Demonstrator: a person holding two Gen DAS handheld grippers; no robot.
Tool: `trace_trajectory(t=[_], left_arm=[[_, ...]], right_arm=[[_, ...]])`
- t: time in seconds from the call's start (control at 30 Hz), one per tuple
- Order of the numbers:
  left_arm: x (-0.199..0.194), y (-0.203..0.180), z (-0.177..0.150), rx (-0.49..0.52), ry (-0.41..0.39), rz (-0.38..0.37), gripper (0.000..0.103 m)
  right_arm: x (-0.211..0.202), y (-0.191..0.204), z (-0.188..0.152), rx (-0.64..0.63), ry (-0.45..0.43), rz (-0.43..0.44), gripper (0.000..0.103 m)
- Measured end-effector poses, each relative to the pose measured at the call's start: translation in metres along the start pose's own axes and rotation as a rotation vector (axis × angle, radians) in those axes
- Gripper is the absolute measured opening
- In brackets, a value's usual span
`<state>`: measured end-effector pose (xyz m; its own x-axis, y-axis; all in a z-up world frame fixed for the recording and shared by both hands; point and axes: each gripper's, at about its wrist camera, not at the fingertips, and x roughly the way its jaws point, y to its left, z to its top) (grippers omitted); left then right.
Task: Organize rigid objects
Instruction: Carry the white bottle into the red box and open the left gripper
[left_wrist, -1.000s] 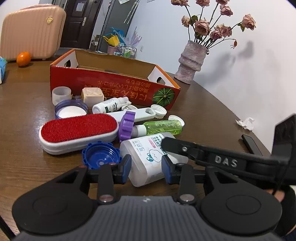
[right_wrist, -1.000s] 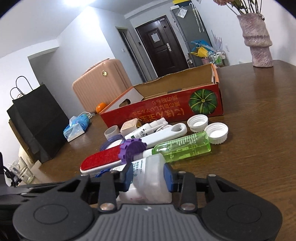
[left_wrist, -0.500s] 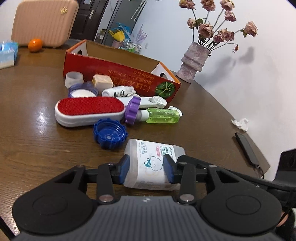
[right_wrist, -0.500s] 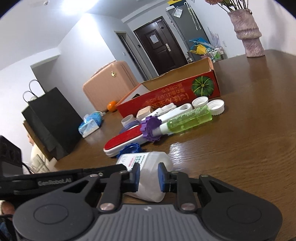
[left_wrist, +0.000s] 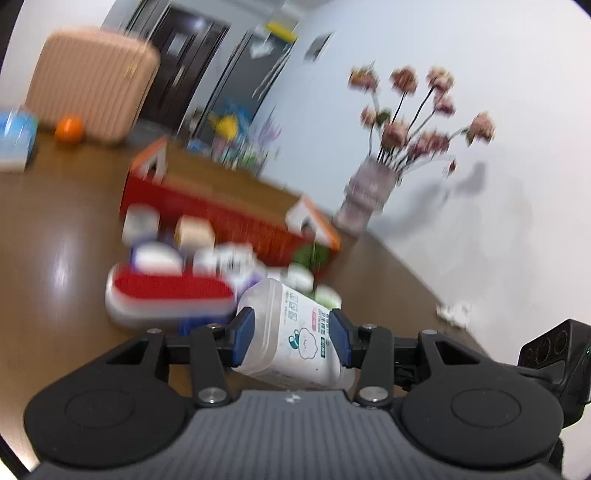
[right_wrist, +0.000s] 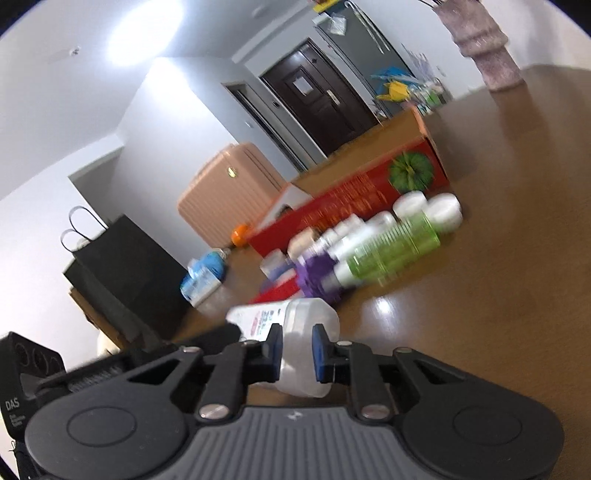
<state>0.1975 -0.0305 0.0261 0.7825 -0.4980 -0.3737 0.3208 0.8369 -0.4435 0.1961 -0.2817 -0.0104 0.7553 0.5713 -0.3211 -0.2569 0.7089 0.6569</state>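
Observation:
A white plastic bottle (left_wrist: 291, 332) with a cartoon label is held off the wooden table by both grippers. My left gripper (left_wrist: 291, 335) is shut on its body. My right gripper (right_wrist: 297, 350) is shut on one end of the same bottle (right_wrist: 295, 332). Behind it lie a red lint brush (left_wrist: 170, 295), a green bottle (right_wrist: 395, 251) with a purple cap (right_wrist: 317, 273), white caps (right_wrist: 443, 210) and small jars. A red cardboard box (left_wrist: 221, 206) with a pumpkin picture (right_wrist: 410, 171) stands open behind them. Both views are motion-blurred.
A vase of dried roses (left_wrist: 369, 192) stands at the back right by the wall. A pink suitcase (left_wrist: 88, 81), an orange (left_wrist: 68, 129) and a blue tissue pack (left_wrist: 14, 136) sit at the far left. A black paper bag (right_wrist: 122, 273) stands beside the table. Crumpled paper (left_wrist: 452, 312) lies at right.
The white bottle has been lifted off the table and tilted, held by both grippers. Both cameras have swung upward, and the pile of objects now sits farther off.

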Motion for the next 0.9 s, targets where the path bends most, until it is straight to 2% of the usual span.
trace_trajectory(t=[0.13, 0.23, 0.3, 0.4, 0.53, 0.57, 0.63, 0.77, 0.83, 0.9], left_arm=[[0.034, 0.013, 0.053, 0.003, -0.047, -0.021, 0.043], [0.074, 0.024, 0.101, 0.035, -0.061, 0.004, 0.045], [0.106, 0.041, 0.133, 0.008, -0.048, 0.024, 0.045], [0.163, 0.08, 0.184, -0.05, 0.008, 0.024, 0.045], [0.242, 0.133, 0.229, -0.184, 0.159, 0.093, 0.044], [0.257, 0.14, 0.236, -0.198, 0.18, 0.12, 0.044], [0.283, 0.147, 0.246, -0.149, 0.219, 0.168, 0.048], [0.325, 0.17, 0.245, -0.173, 0.328, 0.2, 0.052], [0.33, 0.17, 0.245, -0.138, 0.307, 0.25, 0.053], [0.329, 0.169, 0.247, -0.137, 0.307, 0.245, 0.061]], right_arm=[[0.03, 0.011, 0.051, -0.069, -0.067, 0.013, 0.016], [0.072, 0.009, 0.098, -0.057, -0.083, 0.032, 0.016], [0.105, 0.008, 0.13, -0.056, -0.078, 0.034, 0.016], [0.168, 0.004, 0.183, -0.062, -0.053, 0.009, 0.016], [0.256, -0.023, 0.236, 0.015, 0.093, -0.042, 0.016], [0.278, -0.031, 0.245, 0.046, 0.134, -0.057, 0.016], [0.316, -0.045, 0.256, 0.088, 0.198, -0.088, 0.016], [0.368, -0.063, 0.255, 0.093, 0.238, -0.18, 0.016], [0.385, -0.071, 0.252, 0.119, 0.272, -0.201, 0.016], [0.391, -0.072, 0.252, 0.134, 0.278, -0.175, 0.016]])
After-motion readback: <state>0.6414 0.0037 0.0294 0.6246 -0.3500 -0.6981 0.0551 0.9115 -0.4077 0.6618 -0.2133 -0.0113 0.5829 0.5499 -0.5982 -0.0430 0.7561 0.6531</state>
